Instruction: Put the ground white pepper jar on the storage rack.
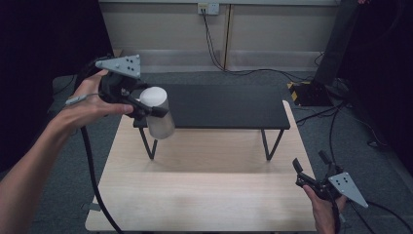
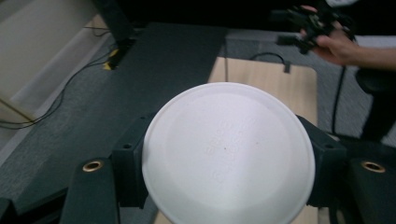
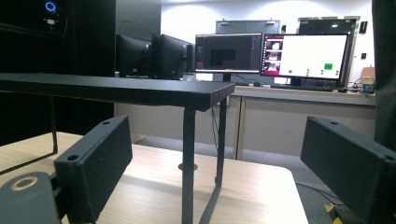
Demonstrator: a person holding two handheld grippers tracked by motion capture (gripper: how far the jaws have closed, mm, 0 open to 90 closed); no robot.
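We held the frosted white plastic cup [image 1: 157, 113] clamped in our left gripper [image 1: 146, 108] above the black metal shelf's [image 1: 224, 105] left end. Our right gripper [image 3: 212, 168] gaped empty, facing monitors [image 3: 273, 56]; the wooden table [image 1: 204, 195] lay bare.

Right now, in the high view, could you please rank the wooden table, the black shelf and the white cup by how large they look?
1. wooden table, largest.
2. black shelf, clearly smaller.
3. white cup, smallest, though the left gripper holds it raised nearer the camera, so it looks bigger than it would on the table.
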